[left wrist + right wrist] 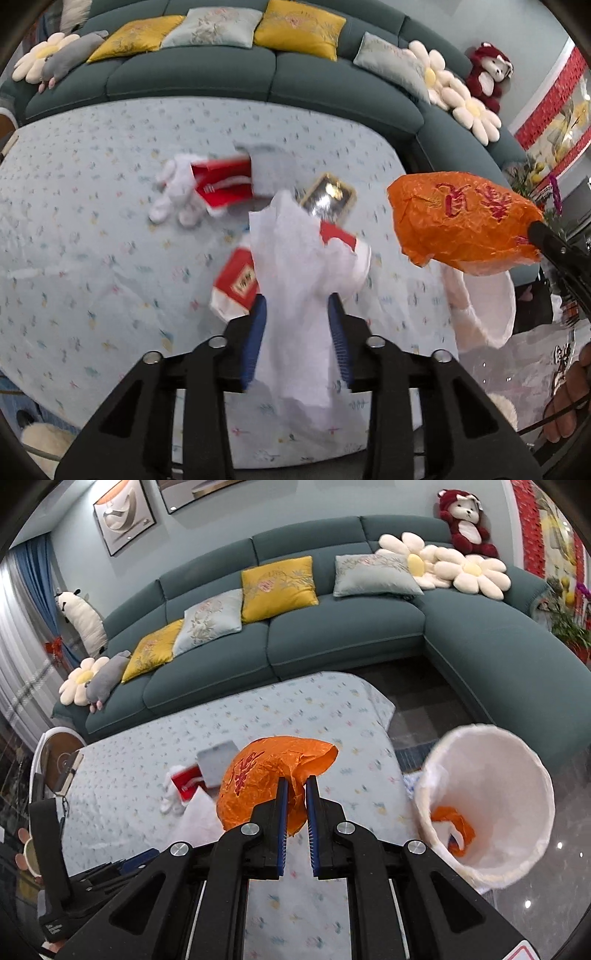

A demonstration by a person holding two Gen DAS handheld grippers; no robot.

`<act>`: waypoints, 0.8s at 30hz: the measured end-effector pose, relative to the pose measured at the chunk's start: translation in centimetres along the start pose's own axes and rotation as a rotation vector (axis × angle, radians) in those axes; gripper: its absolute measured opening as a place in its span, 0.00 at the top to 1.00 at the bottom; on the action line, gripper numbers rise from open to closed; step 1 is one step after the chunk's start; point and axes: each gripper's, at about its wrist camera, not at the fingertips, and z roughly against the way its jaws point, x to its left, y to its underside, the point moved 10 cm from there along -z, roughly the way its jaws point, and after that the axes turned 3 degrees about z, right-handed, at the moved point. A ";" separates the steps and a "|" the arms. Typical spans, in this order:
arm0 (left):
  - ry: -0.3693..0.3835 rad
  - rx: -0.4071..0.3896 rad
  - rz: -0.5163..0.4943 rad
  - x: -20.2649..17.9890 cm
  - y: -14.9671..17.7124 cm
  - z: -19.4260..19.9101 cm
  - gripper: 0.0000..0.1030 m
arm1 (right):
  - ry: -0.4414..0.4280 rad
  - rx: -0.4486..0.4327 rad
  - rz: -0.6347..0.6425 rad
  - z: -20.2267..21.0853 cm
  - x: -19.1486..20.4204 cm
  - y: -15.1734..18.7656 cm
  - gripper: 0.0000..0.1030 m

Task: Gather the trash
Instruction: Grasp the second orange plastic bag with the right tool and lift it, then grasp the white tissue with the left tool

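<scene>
Teal sectional sofa (332, 635) beyond both grippers, past floral-clothed table (295, 716). White-lined waste bin (517, 760) right of right gripper (294, 786), orange scrap inside. Right gripper narrow, pads pinching orange plastic bag (258, 779) raised above table. Left gripper (297, 299) part-open; white tissue paper (291, 266) hangs between pads, contact unclear. Red cigarette packs (236, 284) on table beyond left gripper.
</scene>
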 end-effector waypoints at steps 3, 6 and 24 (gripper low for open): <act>-0.021 0.041 0.009 0.0 1.8 -1.1 0.57 | 0.009 0.017 -0.019 0.3 -1.5 1.4 0.90; -0.029 0.057 0.016 0.0 3.6 -1.4 0.44 | 0.016 0.030 -0.032 0.4 -2.3 2.6 0.90; -0.097 0.087 -0.035 0.1 2.9 -4.9 0.89 | 0.019 0.058 -0.062 0.1 -4.2 4.7 0.90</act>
